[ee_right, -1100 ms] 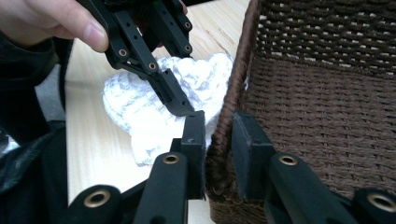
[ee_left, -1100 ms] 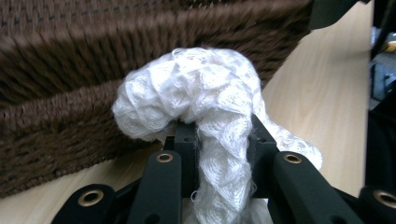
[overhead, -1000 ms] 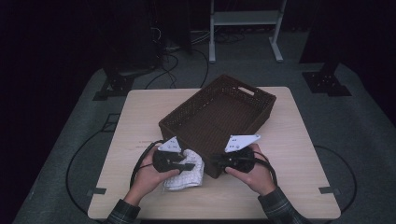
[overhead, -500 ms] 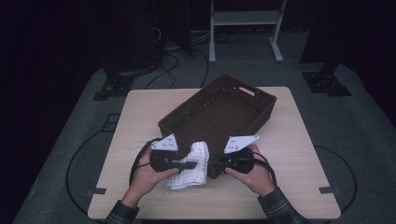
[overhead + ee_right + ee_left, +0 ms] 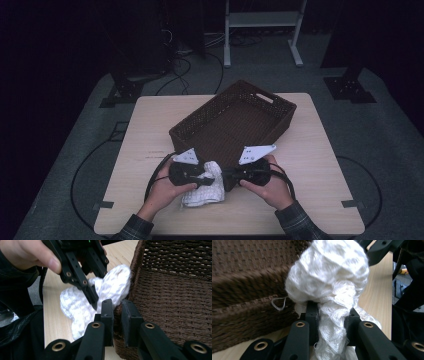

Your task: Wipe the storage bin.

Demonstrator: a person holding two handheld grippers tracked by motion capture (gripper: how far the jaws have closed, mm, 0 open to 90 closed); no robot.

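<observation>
A white knitted cloth (image 5: 202, 192) lies on the wooden table (image 5: 150, 130) against the near corner of a brown wicker basket (image 5: 205, 106). My left gripper (image 5: 212, 179) is shut on a bunched fold of the cloth (image 5: 329, 272) and holds it up beside the basket wall (image 5: 244, 305). The left gripper view has that fold squeezed between its black jaws (image 5: 329, 315). My right gripper (image 5: 227, 176) faces the left one from the right. Its jaws (image 5: 117, 312) are closed on the basket's corner edge (image 5: 162, 297), with the cloth (image 5: 75, 305) and the left gripper (image 5: 98, 288) just beyond.
The basket sits slantwise across the table's middle, open side up, with a handle slot in its far wall. A white shelf frame (image 5: 262, 20) and cables stand on the floor behind the table. Bare tabletop lies left of the basket and along the front right.
The cloth lay flatter on the table a second ago. My left gripper has raised a fold of it toward the basket corner. The right gripper has hardly moved.
</observation>
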